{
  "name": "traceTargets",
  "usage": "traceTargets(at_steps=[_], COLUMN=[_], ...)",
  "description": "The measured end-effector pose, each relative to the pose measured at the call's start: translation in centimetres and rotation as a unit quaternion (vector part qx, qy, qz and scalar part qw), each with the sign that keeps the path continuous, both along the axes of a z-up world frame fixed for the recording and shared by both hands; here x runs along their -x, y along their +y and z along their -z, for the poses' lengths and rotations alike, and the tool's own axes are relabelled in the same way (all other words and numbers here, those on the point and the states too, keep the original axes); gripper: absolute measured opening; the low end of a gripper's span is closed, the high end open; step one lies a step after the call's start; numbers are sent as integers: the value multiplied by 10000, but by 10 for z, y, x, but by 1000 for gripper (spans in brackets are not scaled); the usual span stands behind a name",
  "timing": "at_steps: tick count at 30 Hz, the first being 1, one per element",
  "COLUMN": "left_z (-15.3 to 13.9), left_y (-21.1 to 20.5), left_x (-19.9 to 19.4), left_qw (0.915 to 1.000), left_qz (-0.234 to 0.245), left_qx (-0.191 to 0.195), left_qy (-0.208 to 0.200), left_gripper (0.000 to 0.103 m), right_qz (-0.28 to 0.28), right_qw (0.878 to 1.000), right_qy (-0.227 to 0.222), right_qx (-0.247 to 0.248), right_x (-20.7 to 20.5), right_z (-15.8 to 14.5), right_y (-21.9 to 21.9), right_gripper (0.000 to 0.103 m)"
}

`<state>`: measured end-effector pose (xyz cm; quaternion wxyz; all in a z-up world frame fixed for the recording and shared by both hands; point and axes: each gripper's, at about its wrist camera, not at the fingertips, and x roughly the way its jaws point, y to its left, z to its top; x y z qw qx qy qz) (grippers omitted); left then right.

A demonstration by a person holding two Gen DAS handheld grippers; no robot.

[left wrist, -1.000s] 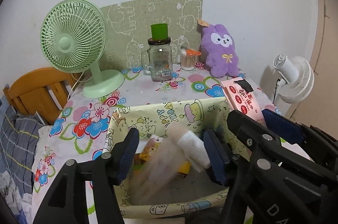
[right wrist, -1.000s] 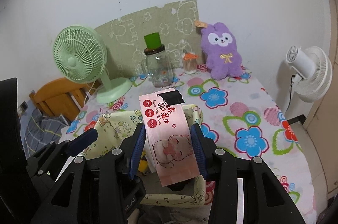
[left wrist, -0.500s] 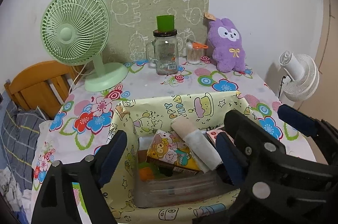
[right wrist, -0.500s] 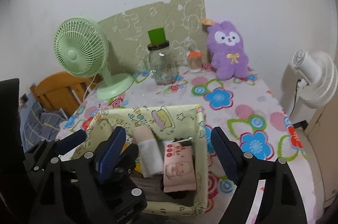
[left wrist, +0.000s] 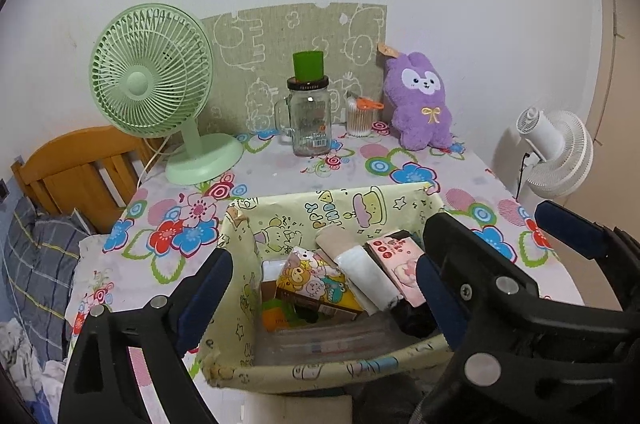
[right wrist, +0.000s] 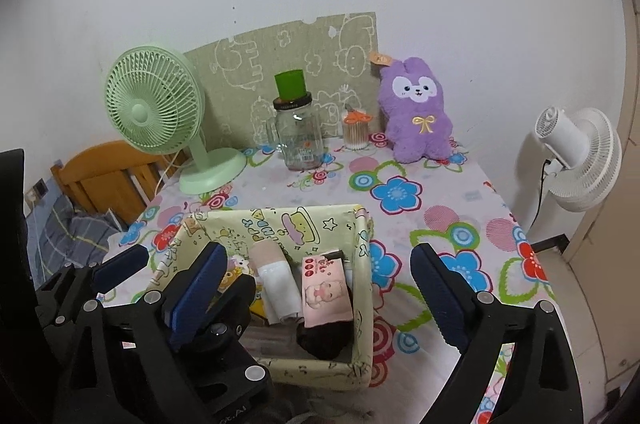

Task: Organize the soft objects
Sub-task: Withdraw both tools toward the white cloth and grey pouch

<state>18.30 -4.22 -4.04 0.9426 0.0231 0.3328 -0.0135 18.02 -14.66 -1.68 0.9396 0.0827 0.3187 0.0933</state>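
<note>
- The pink wipes pack (right wrist: 326, 290), gripped a second ago, is now lying in the box (right wrist: 362, 264).
- Right hand-held gripper (right wrist: 316, 288) and left hand-held gripper (left wrist: 320, 288) are opening, empty, the pack at 12 o'clock.
- The box's bottom is lying hidden.

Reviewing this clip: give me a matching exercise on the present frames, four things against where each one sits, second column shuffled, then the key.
Things:
1. pink wipes pack
2. purple plush rabbit
3. green cup
4. white fan

Places:
A. on top of the glass jar
B. off the table's right edge
C. inside the yellow box
D. at the back of the table, against the wall

Pairs: 1-C, 2-D, 3-A, 4-B
</note>
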Motion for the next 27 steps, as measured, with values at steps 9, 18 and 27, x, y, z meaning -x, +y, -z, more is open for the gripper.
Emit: traceTargets(at_steps=[9, 18, 27], left_z=[-8, -10, -13], left_y=[-4, -4, -3], left_x=[29, 61, 90], left_qw=[9999, 9996, 9991], left_qz=[53, 60, 95], left_qx=[35, 50, 101], left_qy=[-142, -271, -405], left_gripper=[95, 98, 100], right_qz=[35, 31, 97], right_qw=[9999, 9997, 9993], right_qy=[-143, -221, -337], right_qx=[31, 79, 132], right_x=[31, 62, 92], right_z=[-11, -14, -20], right_y=[-3, -3, -3], right_gripper=[96, 96, 96])
